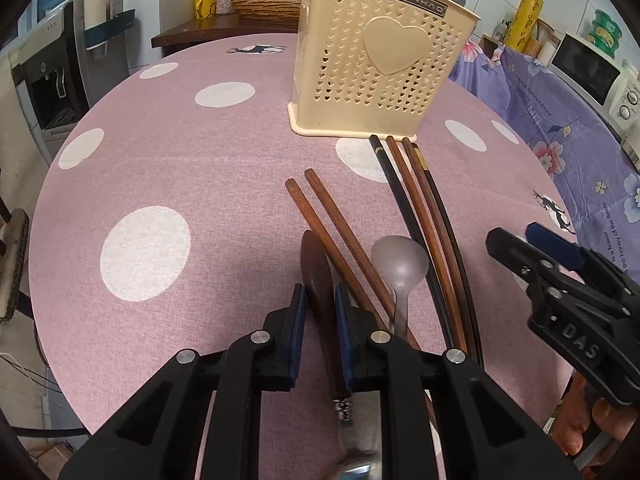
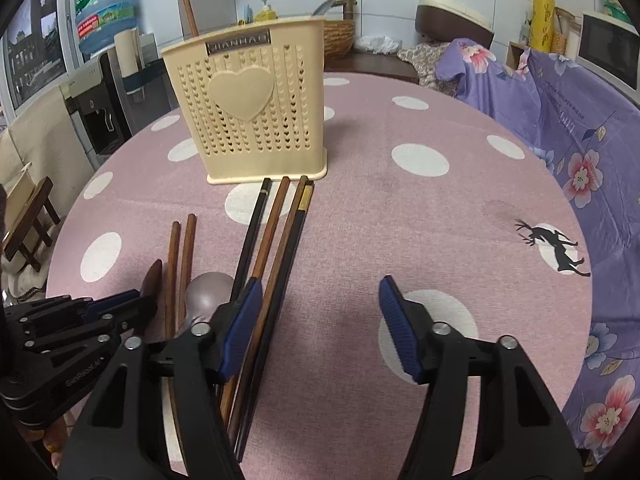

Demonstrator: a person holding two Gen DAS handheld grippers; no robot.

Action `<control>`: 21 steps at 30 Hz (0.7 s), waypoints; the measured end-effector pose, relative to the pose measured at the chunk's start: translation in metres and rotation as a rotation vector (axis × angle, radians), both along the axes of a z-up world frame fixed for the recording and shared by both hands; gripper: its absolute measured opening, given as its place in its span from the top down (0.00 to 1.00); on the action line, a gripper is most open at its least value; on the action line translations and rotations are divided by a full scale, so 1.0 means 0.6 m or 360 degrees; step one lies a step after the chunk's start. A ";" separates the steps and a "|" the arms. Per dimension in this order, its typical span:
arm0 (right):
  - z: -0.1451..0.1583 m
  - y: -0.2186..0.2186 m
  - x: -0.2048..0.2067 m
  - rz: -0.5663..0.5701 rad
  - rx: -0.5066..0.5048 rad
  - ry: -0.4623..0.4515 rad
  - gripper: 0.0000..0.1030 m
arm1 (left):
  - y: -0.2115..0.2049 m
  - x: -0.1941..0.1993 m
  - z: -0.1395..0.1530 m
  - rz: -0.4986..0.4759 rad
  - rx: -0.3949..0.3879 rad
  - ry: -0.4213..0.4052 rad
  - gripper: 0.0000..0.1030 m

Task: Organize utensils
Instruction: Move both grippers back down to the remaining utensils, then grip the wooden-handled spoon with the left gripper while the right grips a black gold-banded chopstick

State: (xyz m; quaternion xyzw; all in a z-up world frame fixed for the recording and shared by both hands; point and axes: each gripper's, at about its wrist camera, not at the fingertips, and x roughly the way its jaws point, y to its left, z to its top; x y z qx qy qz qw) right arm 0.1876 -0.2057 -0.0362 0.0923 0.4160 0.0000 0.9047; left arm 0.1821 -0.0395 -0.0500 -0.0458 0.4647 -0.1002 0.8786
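A cream perforated utensil holder (image 1: 376,60) with a heart stands on the pink dotted table; it also shows in the right wrist view (image 2: 252,120). My left gripper (image 1: 320,292) is shut on a dark wooden spoon (image 1: 318,280) lying on the table. Beside it lie two brown chopsticks (image 1: 332,232), a grey spoon (image 1: 400,264) and several dark chopsticks (image 1: 420,216). My right gripper (image 2: 320,288) is open and empty above the table, its left finger (image 2: 244,320) over the dark chopsticks (image 2: 280,240). It shows in the left wrist view (image 1: 516,240).
The round table (image 2: 440,208) has a purple flowered cloth (image 2: 560,128) along its right side. A water dispenser (image 1: 52,72) stands to the left, a microwave (image 1: 592,68) at the far right, and a wooden counter with baskets (image 1: 264,0) behind.
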 end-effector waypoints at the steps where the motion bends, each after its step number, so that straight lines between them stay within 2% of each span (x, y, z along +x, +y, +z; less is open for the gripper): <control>1: -0.004 0.000 0.010 0.0005 0.0031 0.0026 0.49 | 0.002 0.002 0.000 0.0003 -0.0002 0.0002 0.85; 5: -0.019 0.008 0.046 0.0027 0.0076 0.0112 0.57 | 0.000 0.005 0.000 0.0001 0.0015 0.0000 0.85; 8: -0.029 0.014 0.065 0.0014 0.0044 0.0154 0.64 | 0.001 0.006 0.001 -0.0003 0.0016 -0.0004 0.85; 16: -0.028 0.016 0.102 0.0014 0.0029 0.0202 0.65 | -0.005 0.012 0.002 -0.0004 0.0059 -0.0009 0.85; 19: -0.030 0.000 0.111 0.0009 0.0141 0.0235 0.70 | 0.002 0.013 0.003 -0.0014 0.0032 -0.0003 0.85; 21: -0.031 -0.007 0.112 -0.0009 0.0129 0.0241 0.70 | 0.010 0.017 0.003 -0.0005 0.0013 0.0007 0.85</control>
